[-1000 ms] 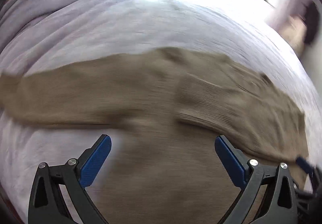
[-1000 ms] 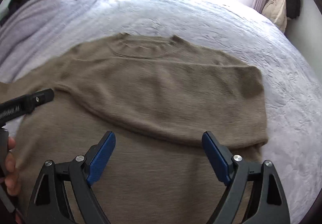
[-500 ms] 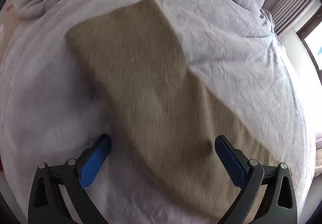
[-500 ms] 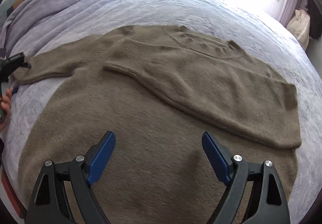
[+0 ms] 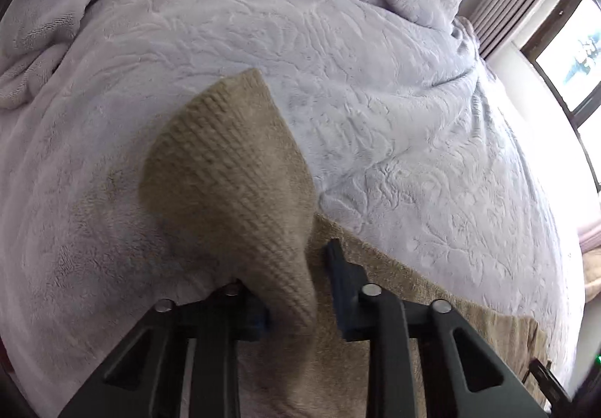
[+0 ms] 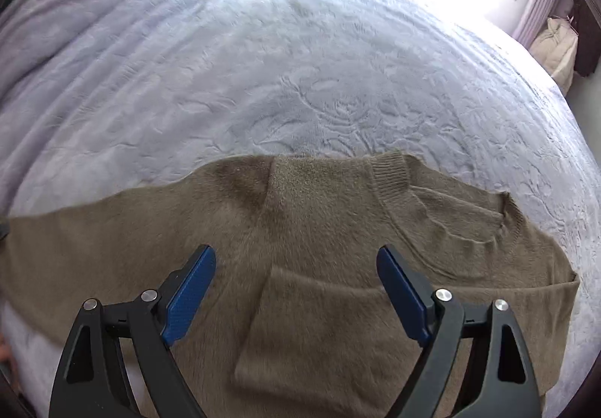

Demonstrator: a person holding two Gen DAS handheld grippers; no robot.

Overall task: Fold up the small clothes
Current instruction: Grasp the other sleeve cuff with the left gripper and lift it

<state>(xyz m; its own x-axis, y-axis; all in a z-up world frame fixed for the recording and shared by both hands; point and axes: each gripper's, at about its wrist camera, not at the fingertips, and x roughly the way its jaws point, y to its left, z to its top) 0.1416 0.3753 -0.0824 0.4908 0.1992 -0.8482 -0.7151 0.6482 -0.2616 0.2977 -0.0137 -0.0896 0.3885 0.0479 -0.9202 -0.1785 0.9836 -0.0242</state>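
Left wrist view: left gripper (image 5: 300,290) closing on the ribbed cuff (image 5: 229,170) of a brown sweater sleeve, knit bunched between the jaws and apparently pinched, though the near pad is mostly hidden by cloth; cuff lifted off the lilac blanket (image 5: 394,80). Right wrist view: right gripper (image 6: 296,294) wide open and empty, hovering over the sweater (image 6: 330,230), spread flat on the bed with one sleeve already folded across the chest, collar (image 6: 390,174) toward the right. Soft, light, floppy knit, likely to stretch and sag; best taken at cuff, hem or shoulder seam.
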